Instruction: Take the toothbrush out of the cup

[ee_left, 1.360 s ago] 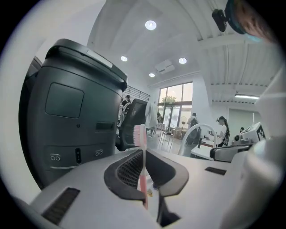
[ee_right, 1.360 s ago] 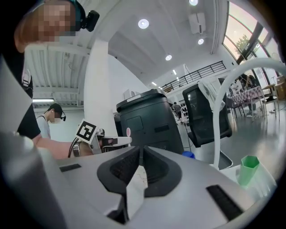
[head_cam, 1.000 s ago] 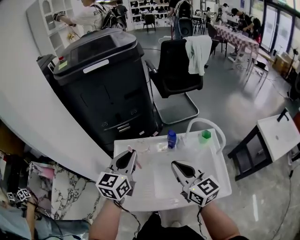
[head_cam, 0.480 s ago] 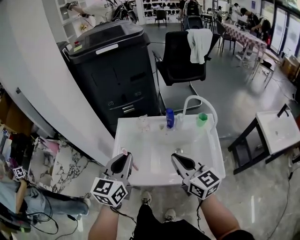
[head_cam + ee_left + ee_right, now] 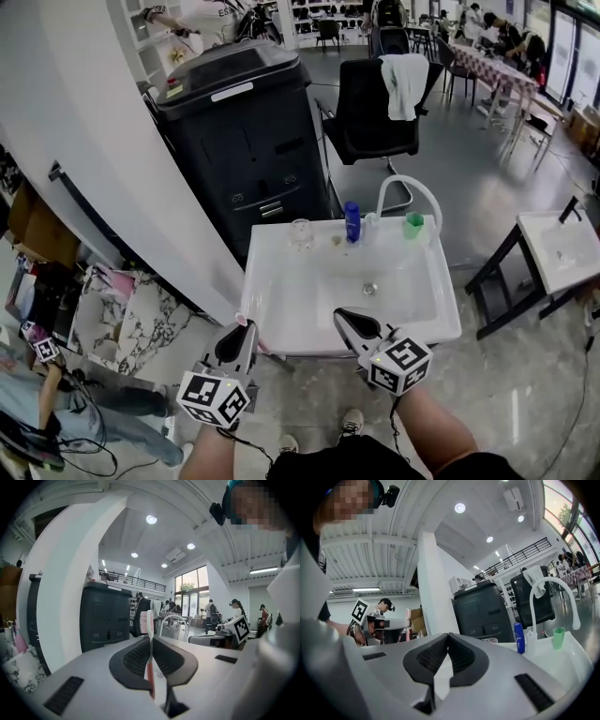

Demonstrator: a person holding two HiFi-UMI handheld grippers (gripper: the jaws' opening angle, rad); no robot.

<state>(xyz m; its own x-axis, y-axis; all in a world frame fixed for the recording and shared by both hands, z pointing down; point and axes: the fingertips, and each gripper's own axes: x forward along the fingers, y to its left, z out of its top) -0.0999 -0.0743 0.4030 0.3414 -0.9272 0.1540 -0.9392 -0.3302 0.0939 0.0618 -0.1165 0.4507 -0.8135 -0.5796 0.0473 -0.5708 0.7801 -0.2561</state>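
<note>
A pink toothbrush (image 5: 149,634) stands upright between the jaws of my left gripper (image 5: 151,641), which is shut on its handle; the bristle head (image 5: 144,619) sticks out above the tips. In the head view this left gripper (image 5: 244,330) hangs just off the front left corner of the white sink (image 5: 281,314). A clear cup (image 5: 301,232) stands at the sink's back rim, far from both grippers. My right gripper (image 5: 349,323) is over the sink's front edge, shut with nothing in it (image 5: 448,637).
A blue bottle (image 5: 352,222), a green cup (image 5: 413,225) and an arched white faucet (image 5: 409,187) line the sink's back. Behind stand a large black machine (image 5: 248,141) and a black chair (image 5: 375,117). A white wall runs along the left; a second sink (image 5: 561,255) sits at the right.
Both grippers have drawn back from over the basin toward its front edge. The left one, still holding the toothbrush, now sits past the front left corner. The view has backed away too.
</note>
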